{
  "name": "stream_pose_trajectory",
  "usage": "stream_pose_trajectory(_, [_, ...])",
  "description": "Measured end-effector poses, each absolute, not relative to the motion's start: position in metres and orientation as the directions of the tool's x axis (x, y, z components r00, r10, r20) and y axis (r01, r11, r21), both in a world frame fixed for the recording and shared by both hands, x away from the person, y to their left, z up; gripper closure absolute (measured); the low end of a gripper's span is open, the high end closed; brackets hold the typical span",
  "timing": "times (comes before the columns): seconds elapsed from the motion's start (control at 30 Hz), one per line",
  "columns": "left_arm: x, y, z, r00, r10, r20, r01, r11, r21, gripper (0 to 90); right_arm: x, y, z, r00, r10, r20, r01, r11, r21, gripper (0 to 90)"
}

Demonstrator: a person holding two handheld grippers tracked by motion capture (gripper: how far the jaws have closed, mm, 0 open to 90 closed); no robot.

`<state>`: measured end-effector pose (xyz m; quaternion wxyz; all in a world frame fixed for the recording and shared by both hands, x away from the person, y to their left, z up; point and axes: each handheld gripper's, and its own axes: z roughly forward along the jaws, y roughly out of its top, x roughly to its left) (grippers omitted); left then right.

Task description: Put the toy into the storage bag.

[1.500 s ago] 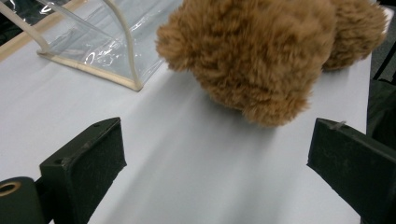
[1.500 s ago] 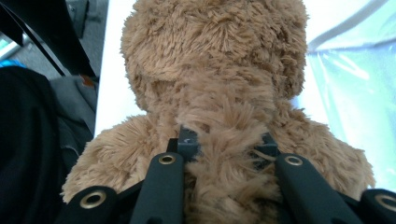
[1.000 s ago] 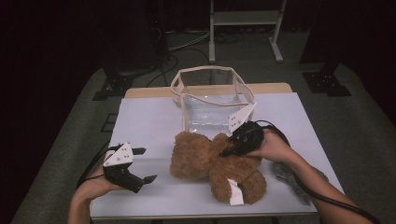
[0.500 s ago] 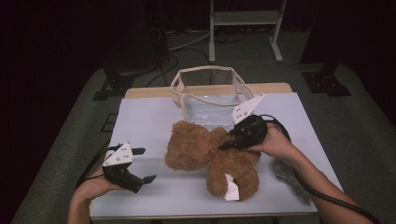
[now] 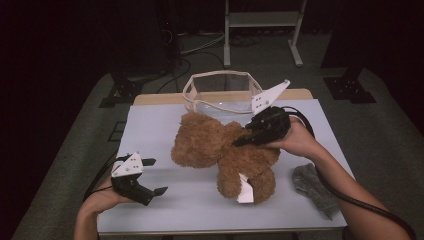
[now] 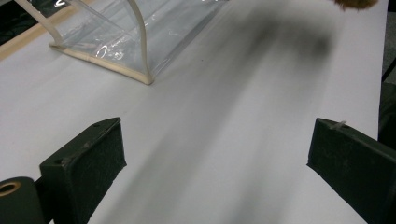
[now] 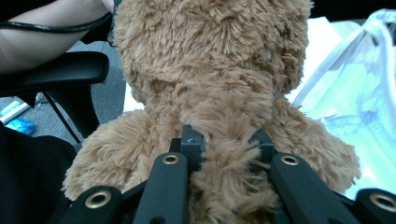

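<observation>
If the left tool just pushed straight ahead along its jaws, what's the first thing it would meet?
Mostly bare table. The left tool stands open with nothing between its jaws. Farther along that line, the clear bag sits off to the left and a tuft of the teddy bear at the far right edge; depth is hard to judge.

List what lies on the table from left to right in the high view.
left gripper → teddy bear → right gripper, shut on the bear's back → grey cloth near the table's right edge.
</observation>
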<state>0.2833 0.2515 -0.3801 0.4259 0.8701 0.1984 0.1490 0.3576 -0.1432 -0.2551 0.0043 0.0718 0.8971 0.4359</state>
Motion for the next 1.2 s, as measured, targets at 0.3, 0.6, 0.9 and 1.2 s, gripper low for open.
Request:
stream_pose_trajectory(0.3, [0.285,0.253,-0.383,0.875,0.477,0.080,0.230,-0.555,0.799,3.3,0.362,-0.137,-0.224,-0.990,0.127,0.053,0.119,0.596,0.794,74.3])
stream_pose_trajectory(0.6, [0.286,0.253,-0.383,0.874,0.480,0.076,0.235,-0.555,0.798,3.3,0.369,-0.125,-0.186,-0.993,0.115,0.022,0.086,0.595,0.799,74.3])
stream_pose_trajectory(0.9, [0.286,0.255,-0.384,0.871,0.486,0.071,0.239,-0.547,0.803,3.3,0.381,-0.114,-0.151,-0.993,0.118,0.001,0.072,0.600,0.797,74.1])
stream_pose_trajectory(1.2, [0.286,0.260,-0.383,0.866,0.496,0.072,0.245,-0.543,0.803,3.3,0.401,-0.108,-0.125,-0.991,0.137,-0.006,0.079,0.607,0.791,74.1])
